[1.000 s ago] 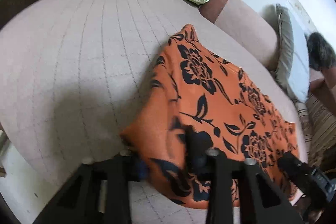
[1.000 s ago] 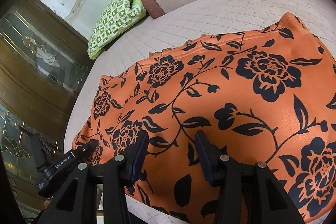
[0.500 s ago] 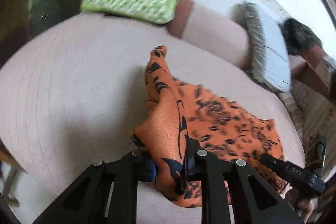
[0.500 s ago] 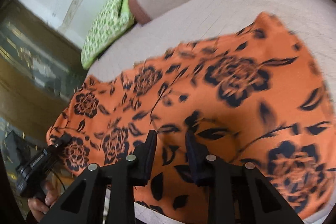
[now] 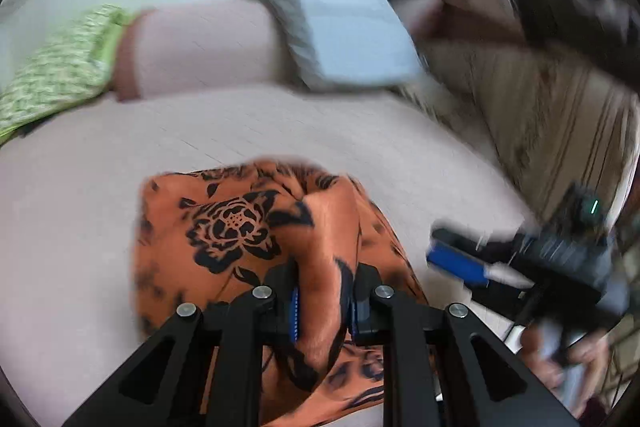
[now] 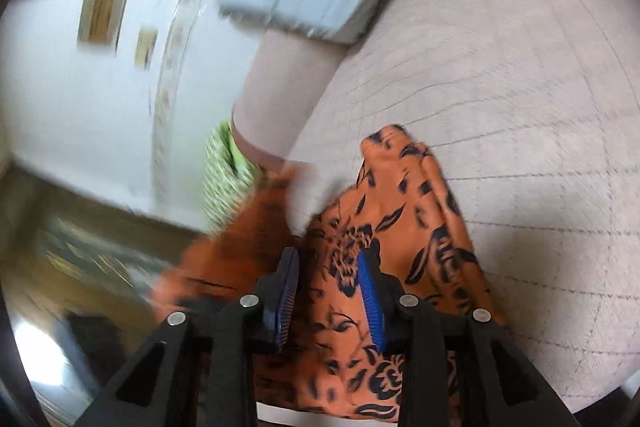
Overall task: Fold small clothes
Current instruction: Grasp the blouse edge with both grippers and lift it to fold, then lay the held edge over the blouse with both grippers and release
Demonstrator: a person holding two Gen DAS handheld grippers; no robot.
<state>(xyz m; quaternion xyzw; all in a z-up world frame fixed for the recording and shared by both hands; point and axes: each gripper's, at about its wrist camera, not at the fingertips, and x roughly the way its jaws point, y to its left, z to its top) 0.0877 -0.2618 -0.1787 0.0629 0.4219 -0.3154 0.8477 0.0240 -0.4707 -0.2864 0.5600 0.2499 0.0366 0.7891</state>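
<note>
Orange cloth with black flower print lies bunched on the pale pink quilted bed cover, near its front edge. Left gripper: jaws nearly closed, pads clamped on a raised fold of the cloth; the fold runs up between the fingers and drapes back onto the rest. Right gripper: jaws opening, cloth sits in the gap, right blue ribbed pad lies against the fabric, left pad looks clear of it, so no firm pinch that I can see. In the left wrist view the right gripper is off to the right, beside the cloth's edge, a hand on its handle. Both views are motion-blurred; no readable writing or labels. No containers in view. Behind: grey-blue pillow, pink bolster, green-and-white patterned pillow against the white wall.
</note>
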